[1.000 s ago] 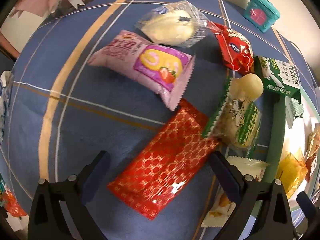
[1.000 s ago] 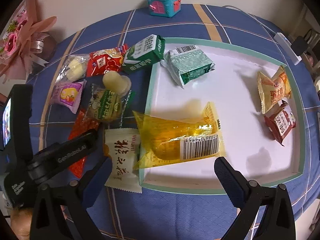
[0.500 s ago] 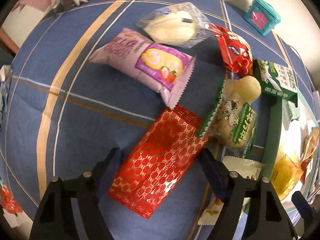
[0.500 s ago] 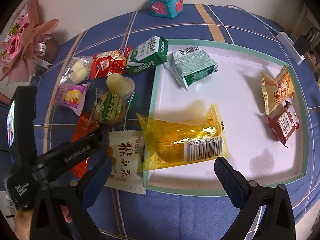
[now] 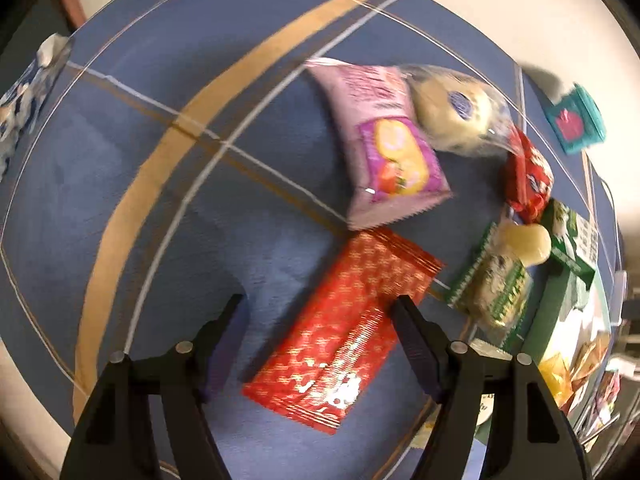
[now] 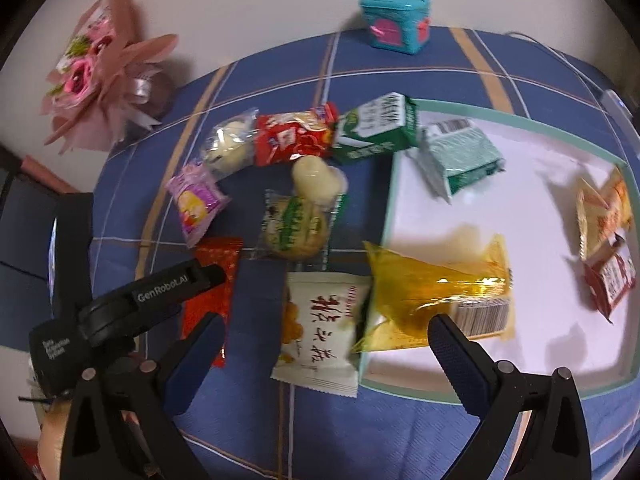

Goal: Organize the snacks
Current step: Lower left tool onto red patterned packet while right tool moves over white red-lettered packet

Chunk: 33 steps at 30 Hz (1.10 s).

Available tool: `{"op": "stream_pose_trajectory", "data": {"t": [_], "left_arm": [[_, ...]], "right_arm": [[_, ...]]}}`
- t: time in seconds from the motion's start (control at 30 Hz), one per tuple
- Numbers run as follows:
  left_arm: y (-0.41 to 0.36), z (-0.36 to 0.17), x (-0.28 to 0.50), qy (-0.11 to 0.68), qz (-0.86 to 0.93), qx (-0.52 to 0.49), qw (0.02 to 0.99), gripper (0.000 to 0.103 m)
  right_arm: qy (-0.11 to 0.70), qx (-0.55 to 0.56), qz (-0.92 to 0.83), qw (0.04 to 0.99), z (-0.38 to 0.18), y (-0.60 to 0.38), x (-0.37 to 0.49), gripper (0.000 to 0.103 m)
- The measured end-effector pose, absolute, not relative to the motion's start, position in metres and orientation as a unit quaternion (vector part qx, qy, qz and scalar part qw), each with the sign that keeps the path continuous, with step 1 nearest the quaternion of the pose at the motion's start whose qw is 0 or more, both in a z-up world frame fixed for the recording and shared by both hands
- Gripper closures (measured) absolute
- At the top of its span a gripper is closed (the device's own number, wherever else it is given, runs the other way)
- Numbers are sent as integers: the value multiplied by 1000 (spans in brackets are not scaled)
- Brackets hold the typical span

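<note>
1 glossy red foil packet point(image 5: 344, 328) is straddled, unpinched, by the spread left tongs point(image 5: 320, 312) on the blue desk point(image 5: 120, 160). Right tongs point(image 6: 324, 332) are spread over 1 white crinkled packet point(image 6: 320, 328).

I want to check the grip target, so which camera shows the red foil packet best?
The left wrist view: the red foil packet lies whole, between the open jaws of the left gripper. In the right wrist view the packet is small and partly hidden behind the left gripper.

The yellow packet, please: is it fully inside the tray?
No. The yellow packet lies across the tray's left rim, one end hanging outside.
</note>
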<state>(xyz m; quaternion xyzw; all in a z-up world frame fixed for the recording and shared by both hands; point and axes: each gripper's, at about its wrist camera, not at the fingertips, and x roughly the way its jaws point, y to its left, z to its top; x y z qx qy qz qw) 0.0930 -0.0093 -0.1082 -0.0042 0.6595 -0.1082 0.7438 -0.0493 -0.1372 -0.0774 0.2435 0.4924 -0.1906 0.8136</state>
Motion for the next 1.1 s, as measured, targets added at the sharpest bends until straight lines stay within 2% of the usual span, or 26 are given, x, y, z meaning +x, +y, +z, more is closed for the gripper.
{"op": "stream_pose_trajectory", "data": {"t": [0.1, 0.33, 0.37, 0.4, 0.57, 1.1], "left_arm": [[-1, -110, 96, 662, -104, -12, 742, 28], [2, -107, 100, 663, -109, -19, 741, 28], [3, -106, 100, 662, -110, -20, 741, 28], [8, -93, 101, 662, -110, -21, 741, 28], [6, -87, 100, 661, -115, -22, 741, 28], [5, -94, 101, 668, -122, -26, 734, 28]], "right_arm": [[489, 227, -186, 822, -77, -131, -48, 12], [483, 204, -168, 835, -78, -124, -40, 25], [481, 209, -163, 836, -77, -124, -40, 32], [479, 214, -159, 837, -76, -123, -41, 35], [482, 214, -143, 838, -77, -118, -38, 38], [539, 186, -164, 805, -116, -115, -20, 38]]}}
